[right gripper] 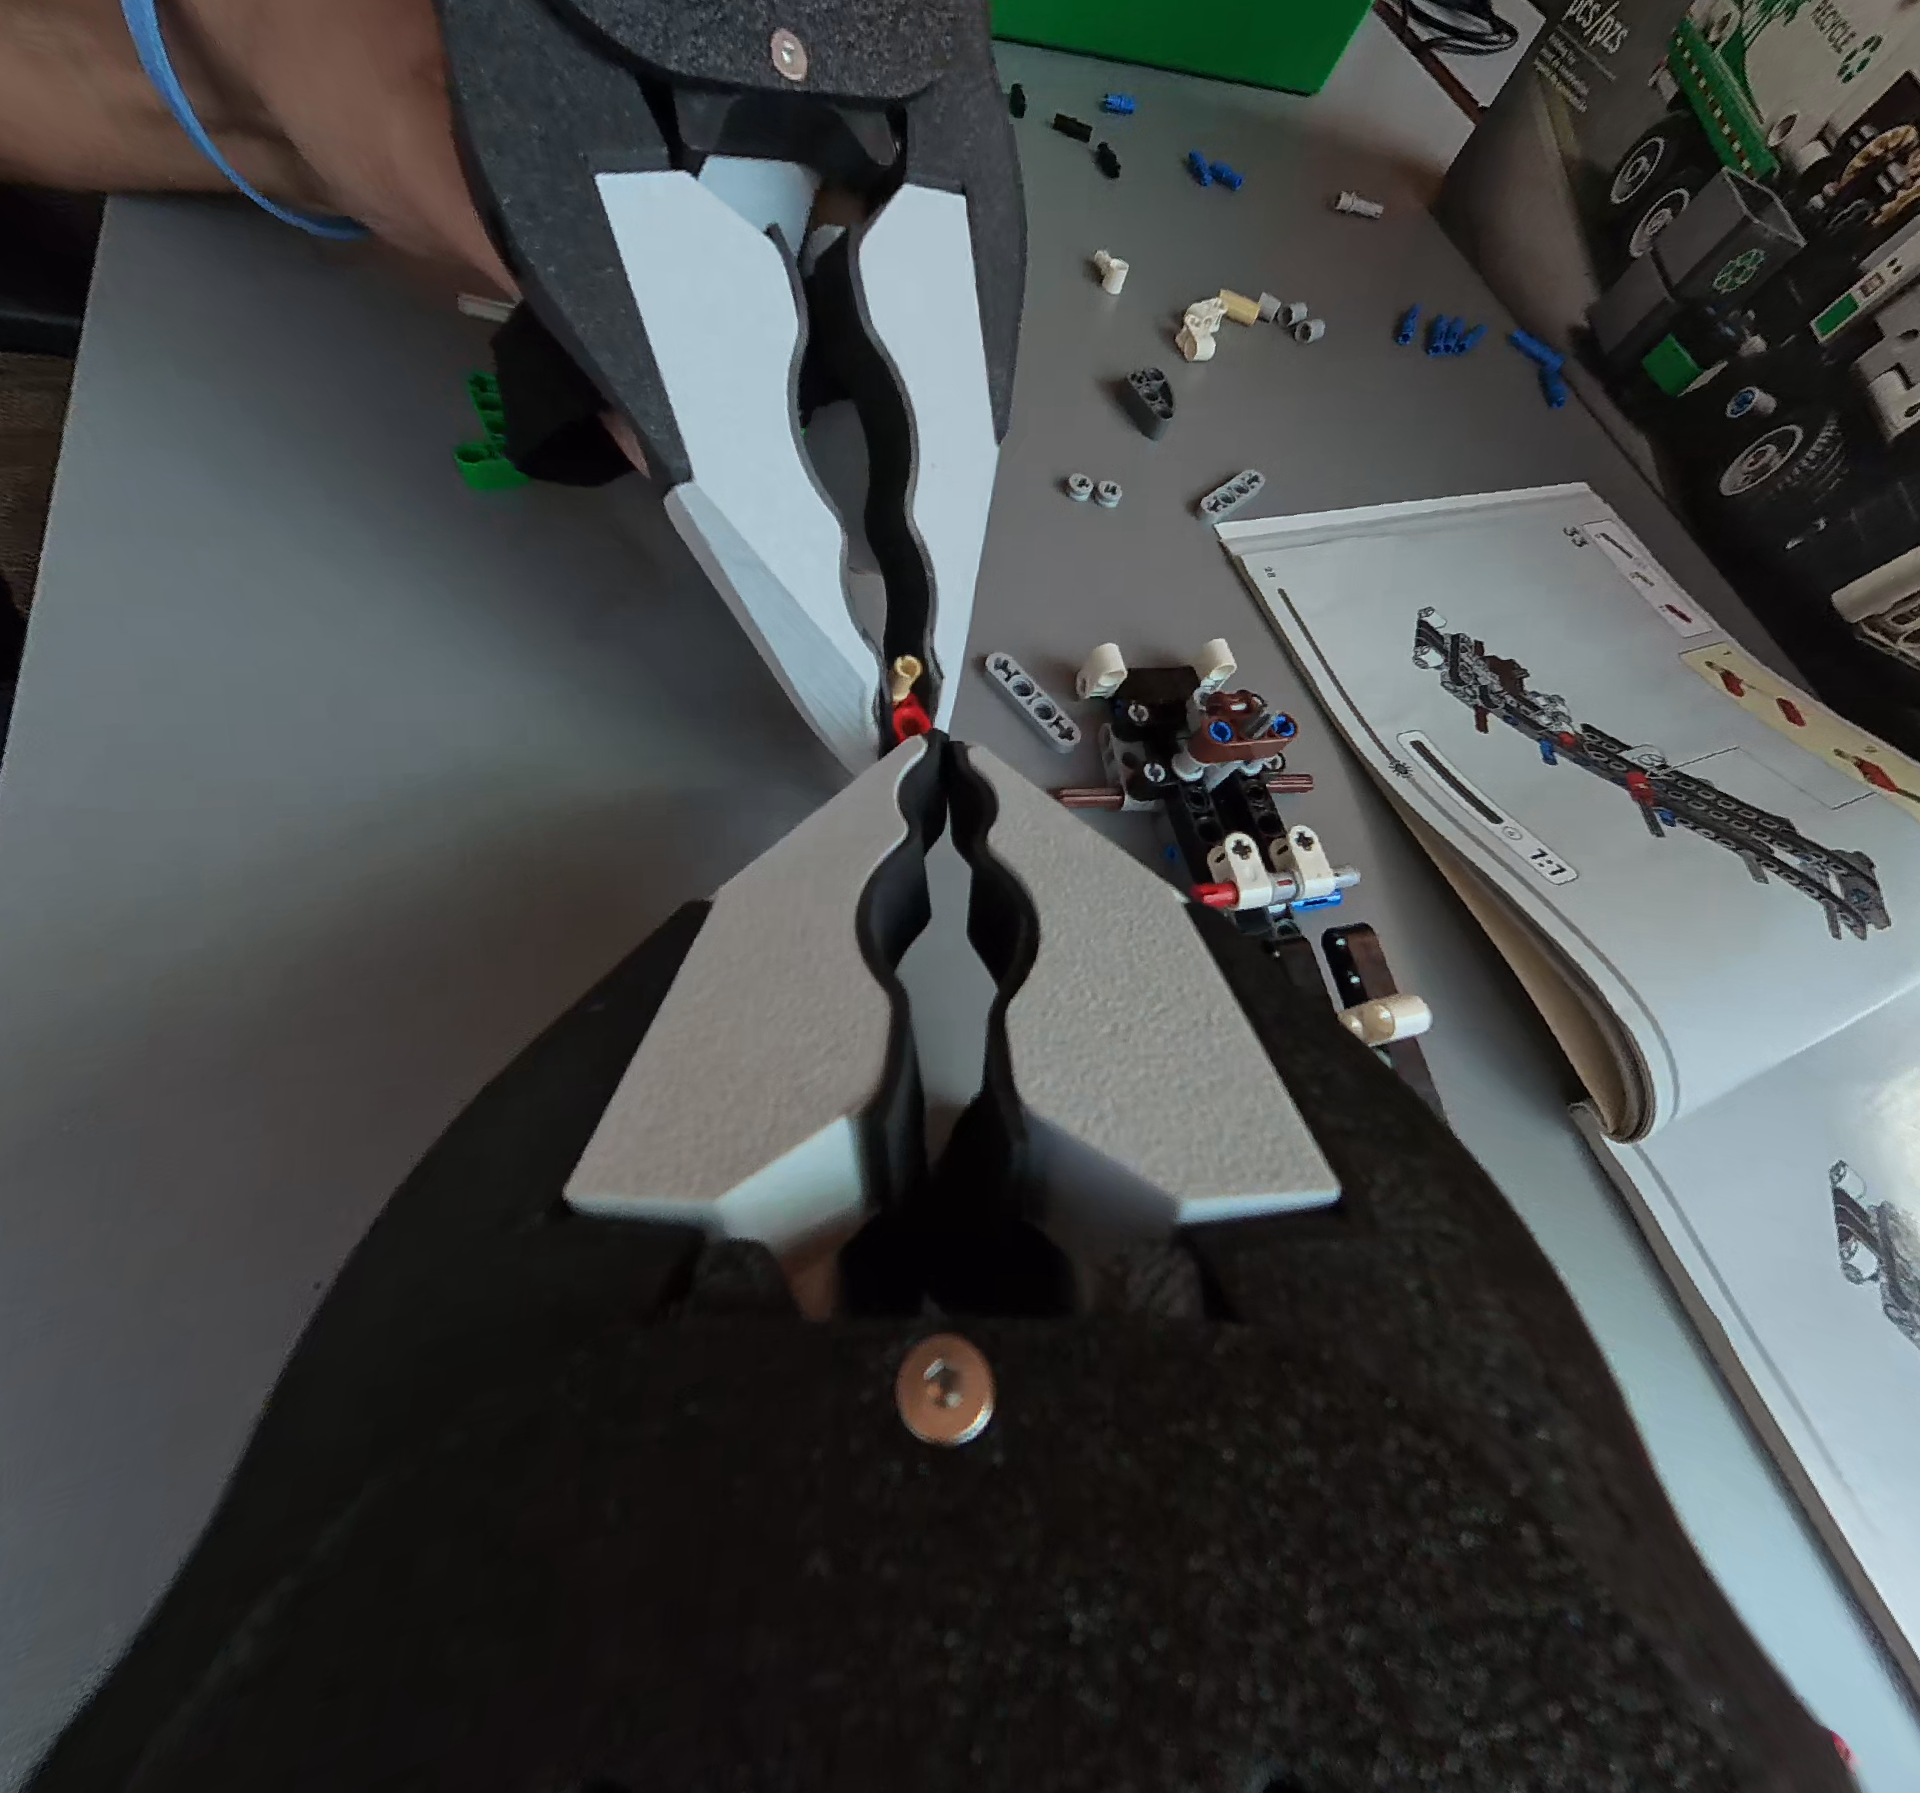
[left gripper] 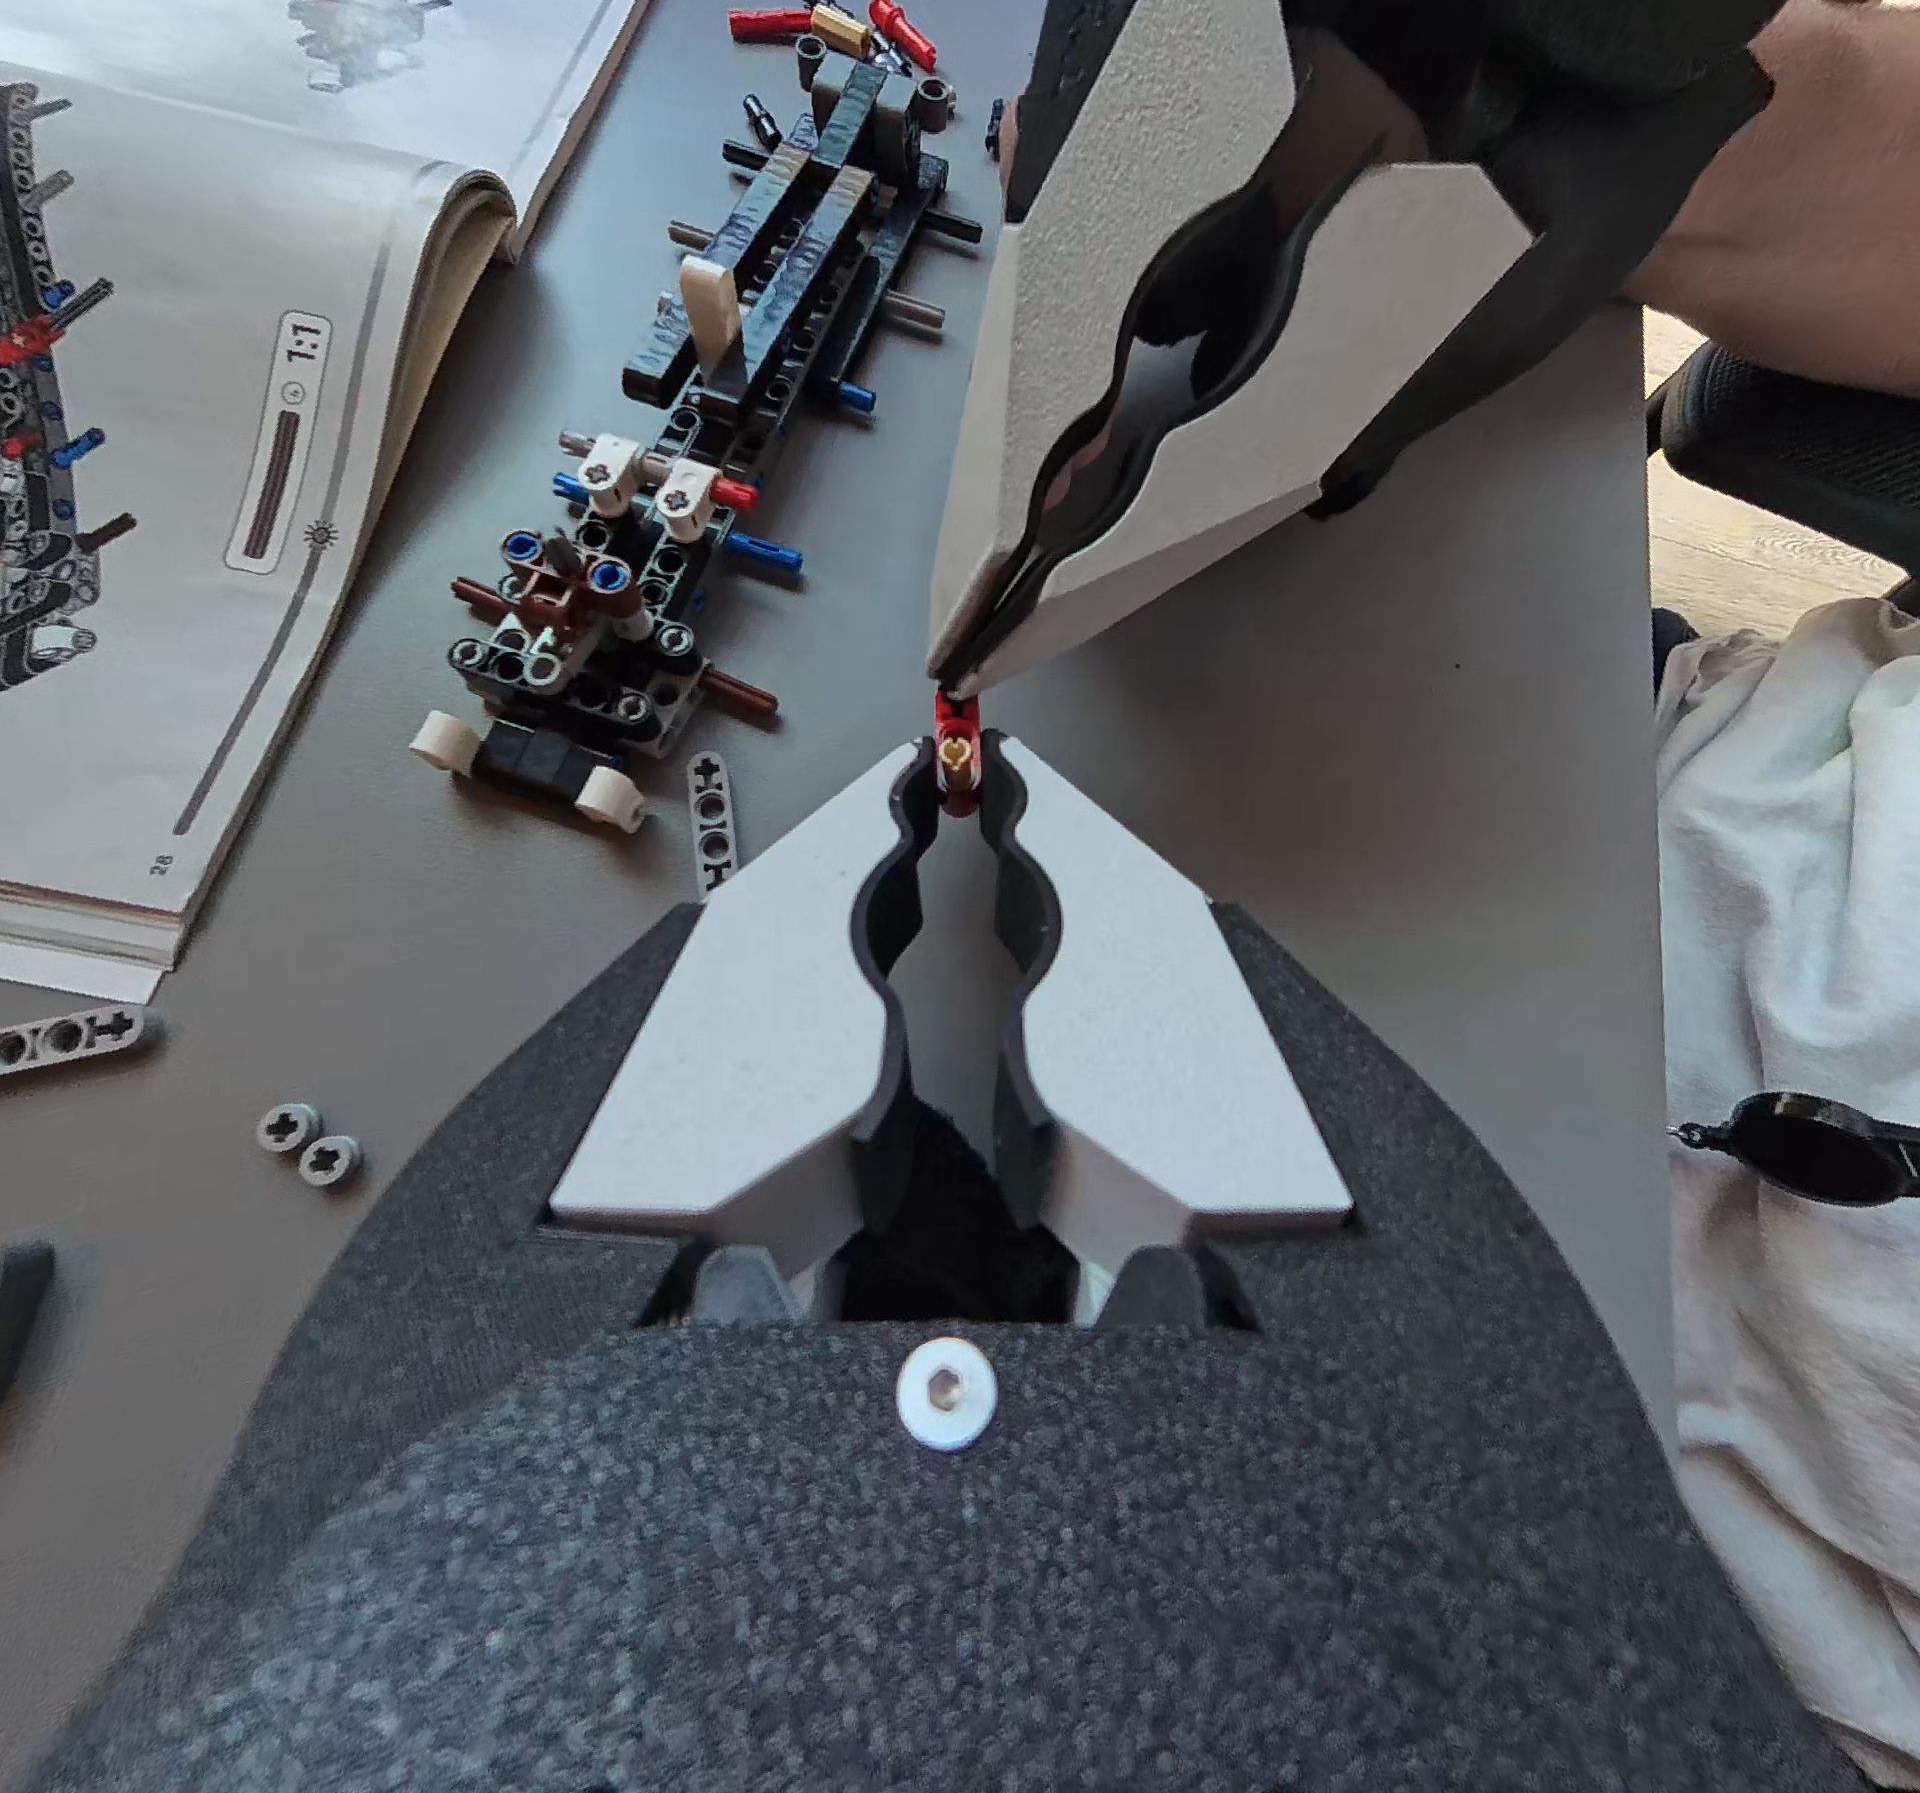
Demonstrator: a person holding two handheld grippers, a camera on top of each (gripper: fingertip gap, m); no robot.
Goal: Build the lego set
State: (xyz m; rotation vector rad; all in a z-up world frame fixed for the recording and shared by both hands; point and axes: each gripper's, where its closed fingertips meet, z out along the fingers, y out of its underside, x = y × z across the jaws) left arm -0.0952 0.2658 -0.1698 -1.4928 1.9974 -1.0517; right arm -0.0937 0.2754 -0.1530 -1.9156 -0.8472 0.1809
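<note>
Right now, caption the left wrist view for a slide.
Left tongs grip a small red piece; right tongs meet its tip beside a half-built toy frame.

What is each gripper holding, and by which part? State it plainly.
The left gripper grips a small red piece with a tan peg by its sides. The right gripper, jaws shut, meets its end; whether it grips is unclear.

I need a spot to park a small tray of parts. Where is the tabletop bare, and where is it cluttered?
Bare: the grey table left of both grippers, out to its edge, and the strip between the grippers and the white cloth. Crowded: around the long brick chassis, the open manual, and the loose pins behind.
</note>
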